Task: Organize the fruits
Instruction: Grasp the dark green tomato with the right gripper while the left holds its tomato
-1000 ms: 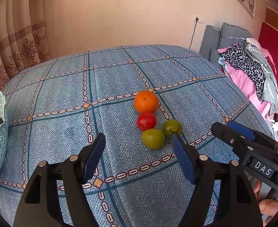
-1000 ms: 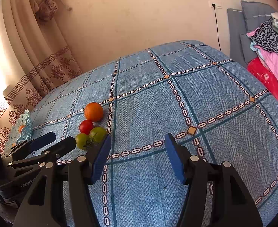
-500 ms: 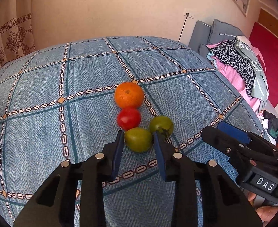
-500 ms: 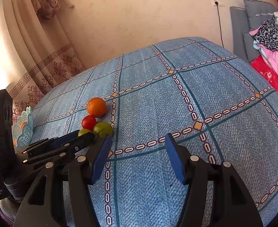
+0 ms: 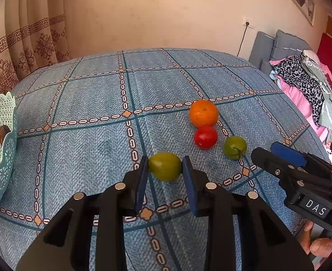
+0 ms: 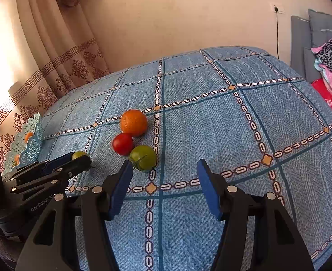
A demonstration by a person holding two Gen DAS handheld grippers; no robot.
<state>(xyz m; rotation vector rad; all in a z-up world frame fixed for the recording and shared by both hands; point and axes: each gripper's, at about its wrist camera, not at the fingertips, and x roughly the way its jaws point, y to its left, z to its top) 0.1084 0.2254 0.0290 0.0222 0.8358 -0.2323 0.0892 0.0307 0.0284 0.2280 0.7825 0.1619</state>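
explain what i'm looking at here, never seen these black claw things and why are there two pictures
There is no robot. A person holds a hand-held gripper in each hand, and each carries a wide-angle camera looking along its two fingers, so there is one picture per gripper.

In the left camera's picture, the left gripper is shut on a green tomato. The right gripper, seen in its own picture, is open and holds nothing.

On the blue patterned cloth lie an orange, a red tomato and a second green tomato. At the left edge stands a pale blue lattice basket with fruit already inside.
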